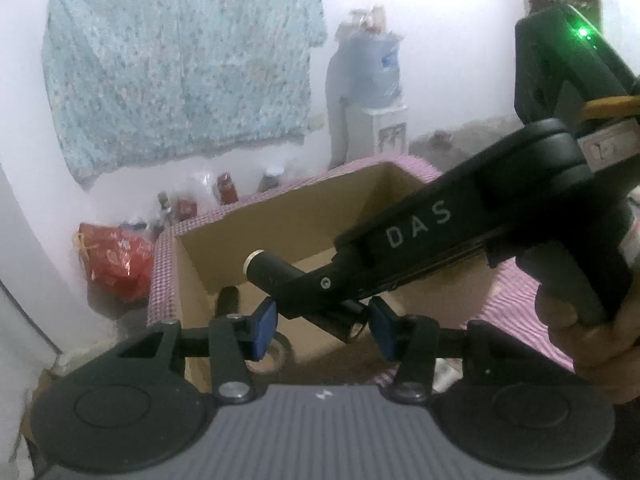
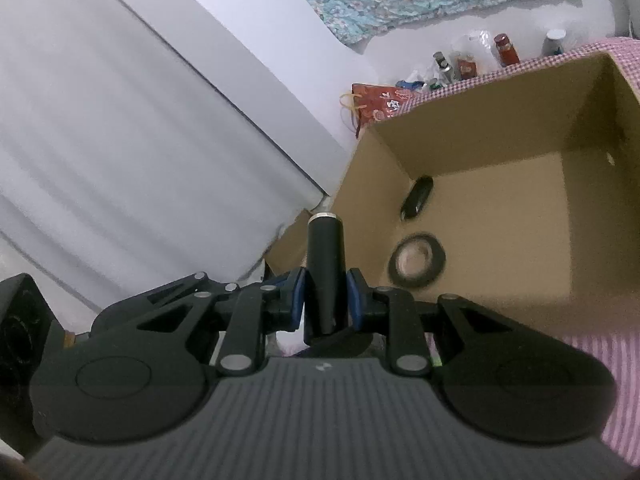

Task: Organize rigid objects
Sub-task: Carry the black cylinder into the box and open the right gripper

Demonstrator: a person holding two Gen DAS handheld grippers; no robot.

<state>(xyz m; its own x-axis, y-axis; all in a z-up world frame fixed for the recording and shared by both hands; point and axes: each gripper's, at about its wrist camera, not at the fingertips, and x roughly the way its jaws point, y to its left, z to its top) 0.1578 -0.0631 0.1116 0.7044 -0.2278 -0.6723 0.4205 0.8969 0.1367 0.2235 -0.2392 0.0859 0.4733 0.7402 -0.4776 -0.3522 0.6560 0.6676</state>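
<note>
With the right gripper [image 2: 326, 300] closed on the black cylinder [image 2: 325, 264] just outside the cardboard box [image 2: 472, 184] (tape roll [image 2: 417, 261] already inside), carry it above the near rim before releasing; left gripper [image 1: 320, 330] stands part-open, holding nothing.

One cardboard box [image 2: 500, 200] holds two things: one tape roll [image 2: 416, 260] and one dark, possibly oblong object [image 2: 417, 198]; one black cylinder [image 2: 325, 272].

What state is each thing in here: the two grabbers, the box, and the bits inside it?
Left gripper: open, empty.
Right gripper: shut on black cylinder with silver tip.
Brown cardboard box: open-topped, on checked cloth.
Black tape roll: flat on box floor.
Small black oblong object: lying in box.
</note>
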